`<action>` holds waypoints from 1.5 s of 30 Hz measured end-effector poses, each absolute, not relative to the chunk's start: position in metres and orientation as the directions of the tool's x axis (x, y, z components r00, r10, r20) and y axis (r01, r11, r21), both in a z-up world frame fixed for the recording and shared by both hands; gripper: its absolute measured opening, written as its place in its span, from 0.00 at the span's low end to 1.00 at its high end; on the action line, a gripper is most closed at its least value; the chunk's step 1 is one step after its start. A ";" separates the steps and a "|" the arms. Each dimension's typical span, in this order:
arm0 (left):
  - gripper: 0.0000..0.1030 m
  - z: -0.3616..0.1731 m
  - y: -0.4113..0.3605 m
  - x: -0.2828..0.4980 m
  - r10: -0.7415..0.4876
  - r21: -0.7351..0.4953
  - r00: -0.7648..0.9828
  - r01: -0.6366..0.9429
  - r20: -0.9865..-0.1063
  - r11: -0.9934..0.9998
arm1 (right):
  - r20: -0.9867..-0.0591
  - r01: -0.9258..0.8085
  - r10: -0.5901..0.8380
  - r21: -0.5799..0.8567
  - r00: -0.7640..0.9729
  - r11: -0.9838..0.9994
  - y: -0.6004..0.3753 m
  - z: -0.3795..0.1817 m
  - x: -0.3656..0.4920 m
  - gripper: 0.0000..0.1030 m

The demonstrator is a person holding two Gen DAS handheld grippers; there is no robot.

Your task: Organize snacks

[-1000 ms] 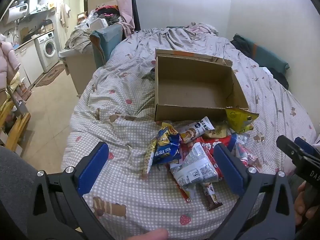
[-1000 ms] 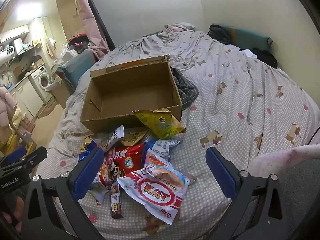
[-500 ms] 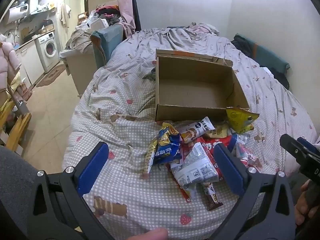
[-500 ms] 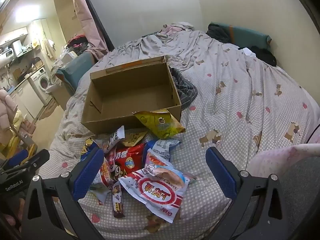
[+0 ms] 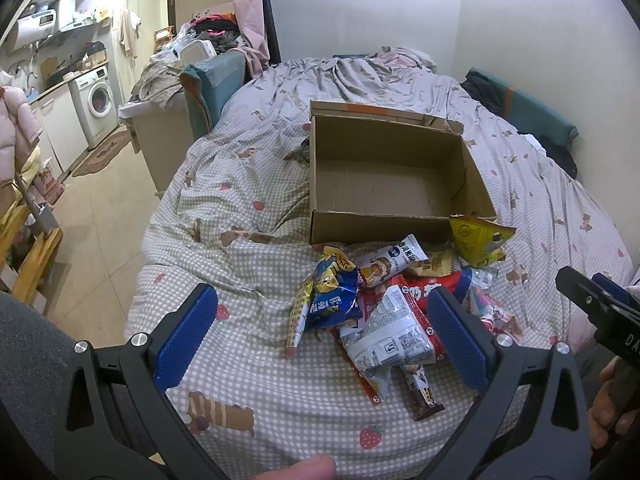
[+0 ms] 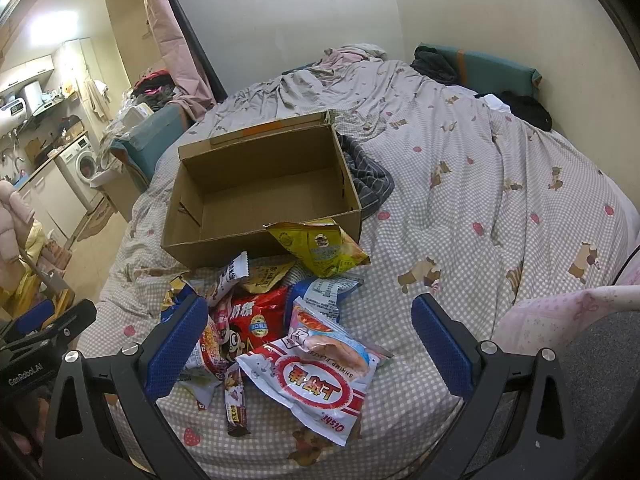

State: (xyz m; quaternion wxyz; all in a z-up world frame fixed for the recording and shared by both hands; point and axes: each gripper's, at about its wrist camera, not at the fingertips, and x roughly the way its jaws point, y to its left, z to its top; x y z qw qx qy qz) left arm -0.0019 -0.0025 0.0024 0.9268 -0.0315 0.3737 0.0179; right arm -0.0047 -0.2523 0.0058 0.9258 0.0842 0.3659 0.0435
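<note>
Both tools, left tool [image 5: 322,334] and right tool [image 6: 310,344], hang spread wide and carrying nothing above the snack pile [image 6: 280,320] on the bed [image 6: 500,200]. Just beyond, touching the heap, the cardboard box [image 6: 256,188] sits bare inside, so 0 snacks packed, everything left to do.
</note>
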 end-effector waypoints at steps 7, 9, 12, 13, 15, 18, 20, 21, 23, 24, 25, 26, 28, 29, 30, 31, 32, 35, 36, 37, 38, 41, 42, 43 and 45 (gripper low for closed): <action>1.00 0.003 -0.003 -0.003 0.012 -0.042 0.720 -0.057 -0.694 0.997 | -0.670 -0.019 0.142 0.187 0.728 0.982 -0.252 0.006 -0.005 1.00; 1.00 0.003 -0.003 -0.003 0.012 -0.042 0.720 -0.057 -0.694 0.998 | -0.671 -0.018 0.142 0.187 0.728 0.982 -0.253 0.006 -0.005 1.00; 1.00 0.003 -0.003 -0.003 0.012 -0.043 0.720 -0.058 -0.694 0.997 | -0.671 -0.018 0.142 0.189 0.728 0.982 -0.253 0.005 -0.005 1.00; 1.00 0.003 -0.003 -0.003 0.012 -0.043 0.720 -0.058 -0.694 0.997 | -0.671 -0.018 0.142 0.189 0.728 0.982 -0.252 0.005 -0.004 1.00; 1.00 0.003 -0.003 -0.003 0.012 -0.042 0.720 -0.057 -0.694 0.997 | -0.671 -0.020 0.145 0.191 0.727 0.981 -0.253 0.005 -0.005 1.00; 1.00 0.003 -0.003 -0.003 0.011 -0.043 0.720 -0.057 -0.694 0.997 | -0.671 -0.019 0.144 0.190 0.727 0.982 -0.252 0.005 -0.005 1.00; 1.00 0.003 -0.003 -0.003 0.012 -0.042 0.721 -0.057 -0.693 0.998 | -0.671 -0.020 0.145 0.190 0.727 0.982 -0.252 0.005 -0.005 1.00; 1.00 0.003 -0.003 -0.003 0.013 -0.040 0.721 -0.056 -0.692 0.998 | -0.671 -0.020 0.145 0.191 0.728 0.981 -0.253 0.005 -0.005 1.00; 1.00 0.003 -0.003 -0.003 0.012 -0.041 0.721 -0.056 -0.693 0.998 | -0.670 -0.022 0.145 0.190 0.728 0.982 -0.252 0.005 -0.005 1.00; 1.00 0.003 -0.003 -0.004 0.011 -0.043 0.720 -0.056 -0.694 0.997 | -0.670 -0.022 0.145 0.189 0.728 0.982 -0.251 0.005 -0.005 1.00; 1.00 0.003 -0.004 -0.003 0.011 -0.044 0.720 -0.057 -0.694 0.997 | -0.670 -0.022 0.146 0.190 0.728 0.982 -0.251 0.005 -0.006 1.00; 1.00 0.003 -0.004 -0.004 0.012 -0.042 0.721 -0.057 -0.693 0.998 | -0.670 -0.021 0.145 0.189 0.728 0.982 -0.251 0.005 -0.006 1.00; 1.00 0.002 -0.004 -0.003 0.012 -0.043 0.721 -0.058 -0.693 0.997 | -0.671 -0.021 0.145 0.189 0.727 0.982 -0.251 0.004 -0.006 1.00; 1.00 0.002 -0.004 -0.003 0.011 -0.044 0.721 -0.058 -0.693 0.997 | -0.670 -0.021 0.145 0.190 0.728 0.982 -0.251 0.005 -0.006 1.00; 1.00 0.002 -0.004 -0.003 0.011 -0.043 0.720 -0.057 -0.694 0.997 | -0.670 -0.020 0.144 0.189 0.728 0.982 -0.251 0.005 -0.006 1.00; 1.00 0.002 -0.004 -0.003 0.010 -0.044 0.719 -0.057 -0.695 0.997 | -0.670 -0.021 0.145 0.190 0.728 0.982 -0.252 0.005 -0.005 1.00; 1.00 0.002 -0.004 -0.003 0.010 -0.044 0.720 -0.057 -0.694 0.997 | -0.670 -0.021 0.145 0.190 0.728 0.981 -0.252 0.005 -0.005 1.00; 1.00 0.002 -0.004 -0.003 0.011 -0.042 0.720 -0.056 -0.693 0.998 | -0.672 -0.019 0.146 0.192 0.726 0.981 -0.252 0.005 -0.005 1.00; 1.00 0.002 -0.004 -0.003 0.011 -0.042 0.720 -0.057 -0.694 0.997 | -0.672 -0.018 0.146 0.194 0.726 0.981 -0.252 0.004 -0.005 1.00; 1.00 0.002 -0.004 -0.003 0.011 -0.043 0.720 -0.057 -0.694 0.997 | -0.671 -0.017 0.145 0.193 0.727 0.981 -0.252 0.004 -0.006 1.00; 1.00 0.002 -0.004 -0.003 0.011 -0.044 0.719 -0.058 -0.695 0.997 | -0.671 -0.018 0.144 0.192 0.727 0.981 -0.251 0.004 -0.006 1.00; 1.00 0.002 -0.004 -0.003 0.012 -0.044 0.720 -0.058 -0.694 0.997 | -0.673 -0.019 0.149 0.196 0.724 0.980 -0.252 0.004 -0.005 1.00; 1.00 0.002 -0.004 -0.003 0.011 -0.044 0.720 -0.058 -0.694 0.997 | -0.674 -0.020 0.149 0.195 0.724 0.981 -0.252 0.004 -0.005 1.00; 1.00 0.002 -0.004 -0.003 0.011 -0.045 0.719 -0.058 -0.695 0.997 | -0.673 -0.021 0.150 0.195 0.724 0.980 -0.252 0.003 -0.006 1.00; 1.00 0.001 -0.004 -0.003 0.009 -0.046 0.717 -0.057 -0.697 0.997 | -0.675 -0.019 0.149 0.196 0.723 0.980 -0.252 0.004 -0.006 1.00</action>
